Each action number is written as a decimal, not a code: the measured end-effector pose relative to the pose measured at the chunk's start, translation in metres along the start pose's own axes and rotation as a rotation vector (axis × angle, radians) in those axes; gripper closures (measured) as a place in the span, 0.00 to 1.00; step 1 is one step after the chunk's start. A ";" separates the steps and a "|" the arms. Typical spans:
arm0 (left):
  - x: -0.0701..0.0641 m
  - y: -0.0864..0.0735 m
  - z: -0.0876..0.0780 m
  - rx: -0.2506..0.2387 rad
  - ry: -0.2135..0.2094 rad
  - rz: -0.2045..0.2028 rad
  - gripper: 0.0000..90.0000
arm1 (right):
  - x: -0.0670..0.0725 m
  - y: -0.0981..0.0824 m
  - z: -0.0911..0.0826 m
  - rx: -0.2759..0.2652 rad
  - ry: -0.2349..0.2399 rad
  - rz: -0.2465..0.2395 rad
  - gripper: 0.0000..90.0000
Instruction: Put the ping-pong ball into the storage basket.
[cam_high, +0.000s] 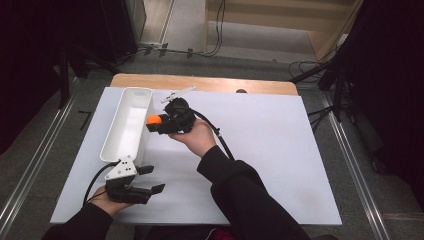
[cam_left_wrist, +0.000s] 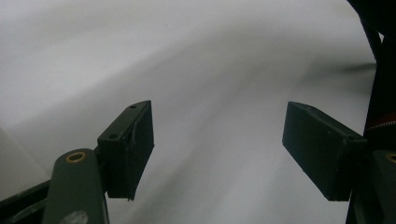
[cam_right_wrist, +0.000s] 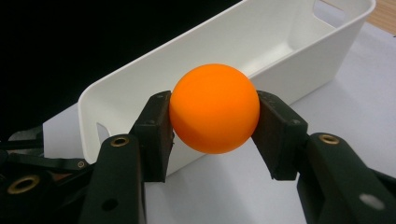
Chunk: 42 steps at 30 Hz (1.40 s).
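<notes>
An orange ball (cam_right_wrist: 214, 108) is clamped between the two black jaws of my right gripper (cam_right_wrist: 214, 130), which is shut on it. In the high view that gripper (cam_high: 156, 121) holds the ball (cam_high: 153, 119) just beside the right wall of a long white bin (cam_high: 120, 142), near its middle. The bin (cam_right_wrist: 261, 42) looks empty where its inside shows. My left gripper (cam_high: 156, 179) rests near the table's front left corner, below the bin's near end. Its jaws stand wide apart over bare white table, and nothing is between its pads (cam_left_wrist: 128, 149).
The white table top (cam_high: 280, 150) has open room to the right of the arms. A wooden strip (cam_high: 210, 82) runs along its far edge. A black cable (cam_high: 220, 137) trails from the right gripper. Beyond the table, cables and dark stands lie on the floor.
</notes>
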<state>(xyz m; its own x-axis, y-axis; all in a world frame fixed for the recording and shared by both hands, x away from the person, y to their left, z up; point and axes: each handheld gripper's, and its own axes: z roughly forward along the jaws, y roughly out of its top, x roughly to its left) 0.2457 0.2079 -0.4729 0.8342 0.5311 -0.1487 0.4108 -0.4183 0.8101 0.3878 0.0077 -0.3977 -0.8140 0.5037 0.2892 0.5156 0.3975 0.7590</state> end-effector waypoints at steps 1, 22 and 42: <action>0.000 0.000 0.000 0.000 -0.002 -0.001 0.28 | 0.000 0.001 0.001 -0.002 -0.005 -0.003 0.54; 0.002 -0.001 -0.001 0.001 -0.001 -0.006 0.28 | 0.007 0.021 0.027 0.022 0.011 -0.023 0.54; 0.002 -0.001 -0.002 -0.003 -0.003 -0.010 0.28 | 0.006 0.029 0.050 0.009 0.019 -0.007 0.54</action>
<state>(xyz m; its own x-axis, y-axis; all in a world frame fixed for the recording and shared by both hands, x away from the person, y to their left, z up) 0.2462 0.2105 -0.4730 0.8310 0.5333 -0.1581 0.4178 -0.4108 0.8104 0.4111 0.0610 -0.4031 -0.8226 0.4864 0.2945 0.5119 0.4081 0.7559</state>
